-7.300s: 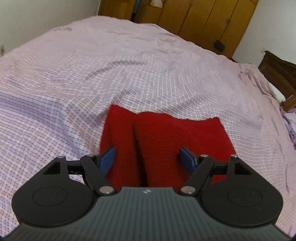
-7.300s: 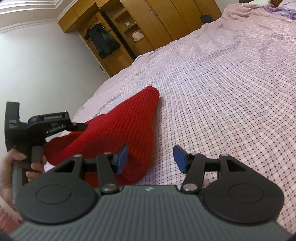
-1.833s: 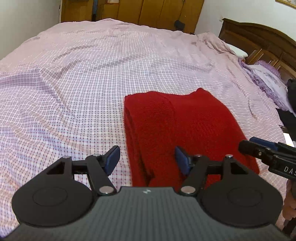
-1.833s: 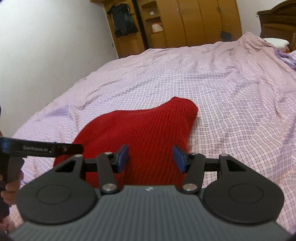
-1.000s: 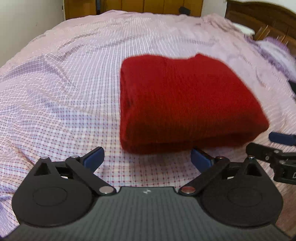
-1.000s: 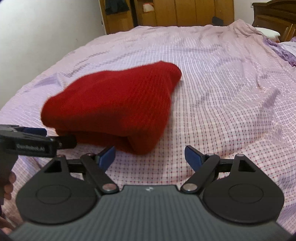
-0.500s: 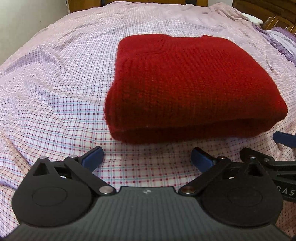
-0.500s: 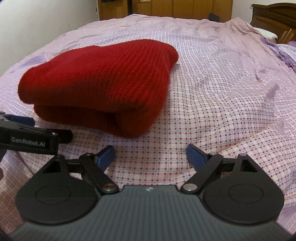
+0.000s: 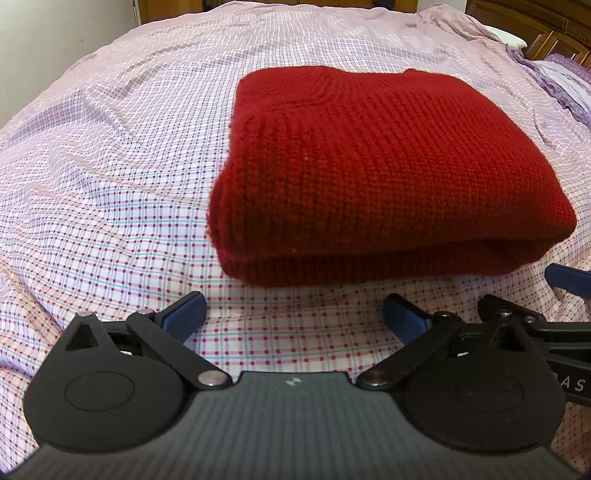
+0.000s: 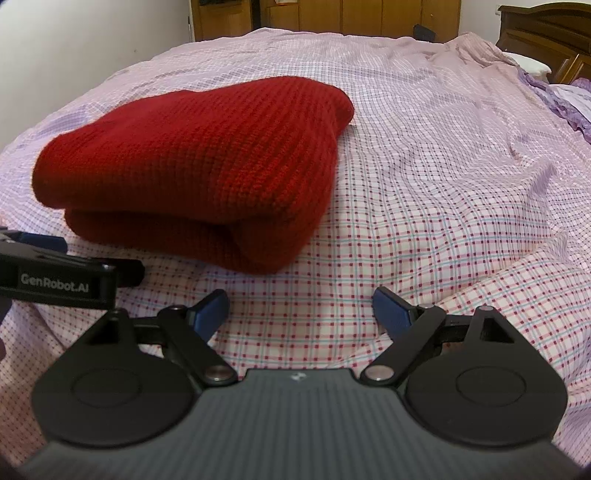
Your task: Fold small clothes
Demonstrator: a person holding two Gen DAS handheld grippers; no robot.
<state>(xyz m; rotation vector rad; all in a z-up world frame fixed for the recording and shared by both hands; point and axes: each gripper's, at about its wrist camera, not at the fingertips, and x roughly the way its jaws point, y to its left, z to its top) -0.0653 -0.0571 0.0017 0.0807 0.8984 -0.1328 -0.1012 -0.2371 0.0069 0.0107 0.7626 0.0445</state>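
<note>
On the checked pink bedsheet (image 9: pixel 110 177), seen from the left wrist camera, a red knitted garment (image 9: pixel 388 166) lies folded into a thick rectangle, its doubled edge facing the camera and a curved seam showing near its far left corner. The left gripper (image 9: pixel 293 314) sits just short of that near edge, its blue-padded fingers (image 9: pixel 184 314) spread wide with only sheet between them, touching nothing. At the right border the black arm and one blue pad of the right gripper (image 9: pixel 565 278) reach in beside the garment's near right corner. A dark wooden headboard (image 9: pixel 535 26) stands at the far right, with purple bedding (image 9: pixel 561 77) below it.

From the right wrist camera, the same folded garment (image 10: pixel 199 162) rests to the left of centre on the sheet (image 10: pixel 443 184). The right gripper (image 10: pixel 299 306) has its fingers (image 10: pixel 391 308) wide apart over bare sheet, just beside the garment's near right corner and apart from it. The left gripper (image 10: pixel 55 266), bearing white lettering, enters from the left edge. Wooden wardrobes (image 10: pixel 332 16) line the far wall.
</note>
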